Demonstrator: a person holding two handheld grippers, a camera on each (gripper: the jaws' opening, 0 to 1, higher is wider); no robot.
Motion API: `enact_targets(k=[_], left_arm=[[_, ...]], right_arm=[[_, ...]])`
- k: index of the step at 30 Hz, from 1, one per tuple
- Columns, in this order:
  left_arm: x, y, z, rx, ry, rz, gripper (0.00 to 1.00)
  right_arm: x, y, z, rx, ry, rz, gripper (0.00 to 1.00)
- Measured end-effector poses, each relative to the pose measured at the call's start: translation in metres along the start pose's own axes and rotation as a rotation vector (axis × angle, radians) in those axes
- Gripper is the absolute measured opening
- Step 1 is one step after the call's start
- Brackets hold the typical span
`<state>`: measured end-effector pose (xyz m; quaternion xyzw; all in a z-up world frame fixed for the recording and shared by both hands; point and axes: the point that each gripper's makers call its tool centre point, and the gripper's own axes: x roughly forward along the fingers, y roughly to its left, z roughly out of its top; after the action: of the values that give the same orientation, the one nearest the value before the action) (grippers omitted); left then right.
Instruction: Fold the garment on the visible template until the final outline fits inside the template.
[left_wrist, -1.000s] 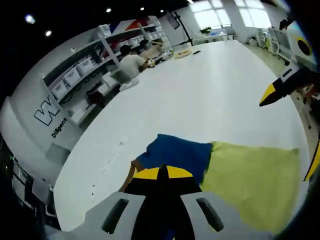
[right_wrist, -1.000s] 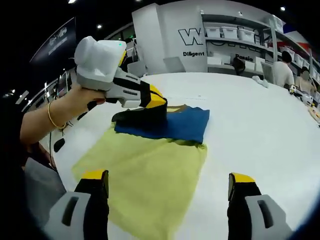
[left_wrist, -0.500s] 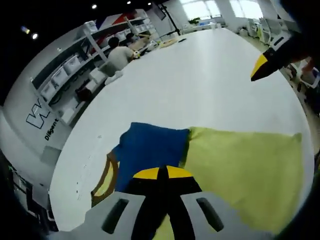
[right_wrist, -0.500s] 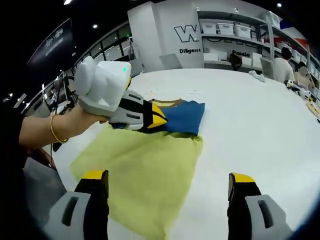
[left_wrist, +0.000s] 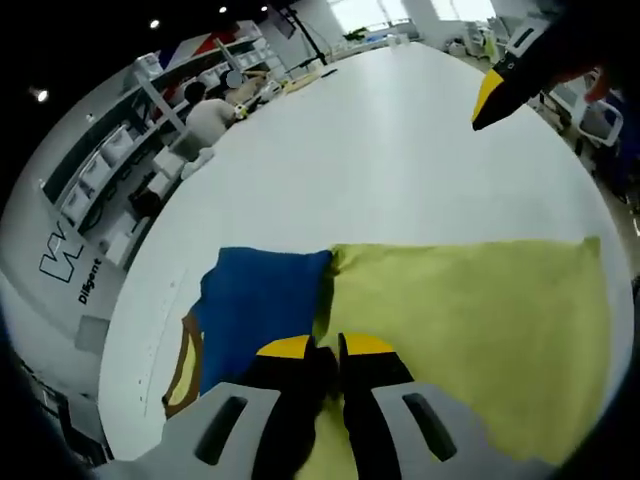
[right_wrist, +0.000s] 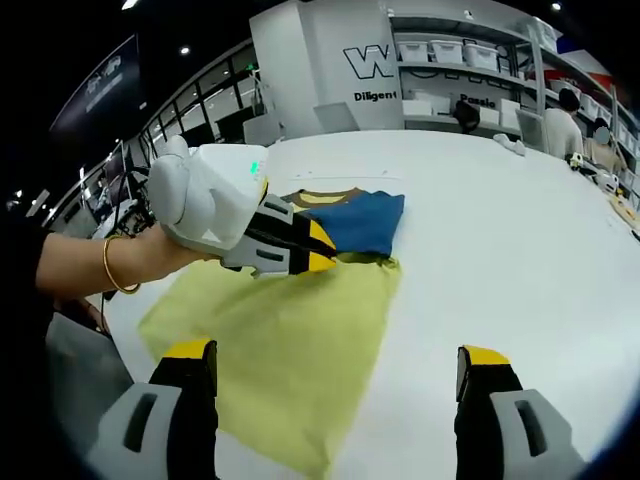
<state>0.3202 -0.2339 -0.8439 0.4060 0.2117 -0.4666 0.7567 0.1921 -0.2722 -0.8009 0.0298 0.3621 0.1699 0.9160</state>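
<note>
A blue garment (right_wrist: 362, 220) with a brown-and-yellow collar lies folded on the white table, its near edge meeting the far edge of a yellow-green template sheet (right_wrist: 290, 350). In the left gripper view the garment (left_wrist: 258, 300) lies left of the sheet (left_wrist: 470, 320). My left gripper (left_wrist: 326, 348) sits low at that seam with its jaws parted a little and nothing clearly between them. A hand holds the left gripper (right_wrist: 318, 252) there. My right gripper (right_wrist: 337, 355) stands wide open above the sheet's near part, holding nothing. One right fingertip (left_wrist: 490, 92) shows far off.
The white table (right_wrist: 520, 250) stretches wide to the right of the sheet. Shelves with bins (right_wrist: 470, 60) and a lettered wall stand beyond the far edge. People (left_wrist: 205, 112) sit at the table's distant end.
My left gripper has drawn back from over the blue garment to the seam with the yellow sheet. Its tips, closed together before, now stand slightly apart. The right gripper stays open.
</note>
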Motion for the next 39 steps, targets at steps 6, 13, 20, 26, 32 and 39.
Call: enact_targets(k=[6,13,20,26,32,39], left_arm=[[-0.011,0.005,0.006,-0.048,-0.036,0.003,0.37],[-0.028,0.018,0.0,-0.178,-0.062,0.03,0.55],[-0.044,0.035,0.0,-0.234,-0.116,0.075,0.79],[-0.062,0.046,0.0,-0.282,-0.154,0.097,0.97],[-0.077,0.05,-0.013,-0.357,-0.157,0.102,0.99],[-0.089,0.059,-0.034,-0.359,-0.136,0.162,0.99]], right_arm=[[-0.001,0.004,0.007,0.0,-0.019,0.001,0.99],[-0.001,0.009,0.013,-0.008,-0.036,0.003,0.99],[0.002,0.009,0.021,-0.011,-0.051,0.013,0.99],[0.004,0.009,0.036,0.005,-0.089,0.01,0.99],[0.011,0.012,0.049,-0.014,-0.101,0.024,0.99],[0.021,0.022,0.062,-0.056,-0.107,0.057,0.99]])
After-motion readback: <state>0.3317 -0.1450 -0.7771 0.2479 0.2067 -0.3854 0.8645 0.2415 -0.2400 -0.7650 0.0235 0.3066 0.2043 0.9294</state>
